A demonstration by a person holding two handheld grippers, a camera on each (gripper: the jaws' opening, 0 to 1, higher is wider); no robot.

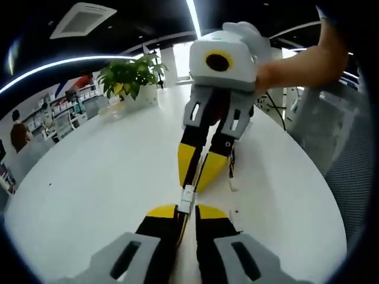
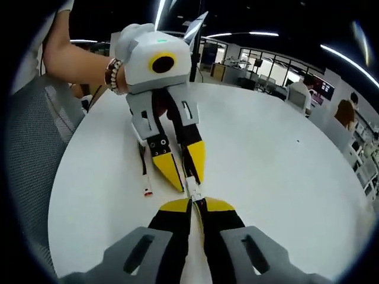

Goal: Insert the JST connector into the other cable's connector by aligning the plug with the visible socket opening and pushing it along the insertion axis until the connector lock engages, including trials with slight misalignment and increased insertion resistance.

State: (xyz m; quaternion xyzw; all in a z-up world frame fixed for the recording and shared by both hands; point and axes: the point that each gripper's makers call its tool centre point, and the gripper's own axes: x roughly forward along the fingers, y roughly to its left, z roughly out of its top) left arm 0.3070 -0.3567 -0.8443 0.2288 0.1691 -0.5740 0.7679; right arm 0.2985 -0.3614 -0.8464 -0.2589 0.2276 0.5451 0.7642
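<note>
On the round white table (image 1: 95, 177), the two grippers meet tip to tip. In the left gripper view, my left gripper (image 1: 187, 208) is shut on a small white JST connector (image 1: 187, 200). The right gripper (image 1: 190, 186) comes down from above, its yellow tips closed on the connector's far end. In the right gripper view, my right gripper (image 2: 196, 204) is shut on the white connector (image 2: 193, 190), and the left gripper (image 2: 189, 183) pinches it from the far side. The two connector halves touch in line; I cannot tell whether they are locked.
A loose cable end with a white plug (image 1: 233, 182) (image 2: 147, 191) lies on the table beside the grippers. A potted plant (image 1: 133, 77) stands at the table's far side. A grey mesh chair (image 1: 349, 165) (image 2: 29, 154) stands at the table's edge. A person's forearm with a bracelet (image 2: 112, 74) holds the left gripper.
</note>
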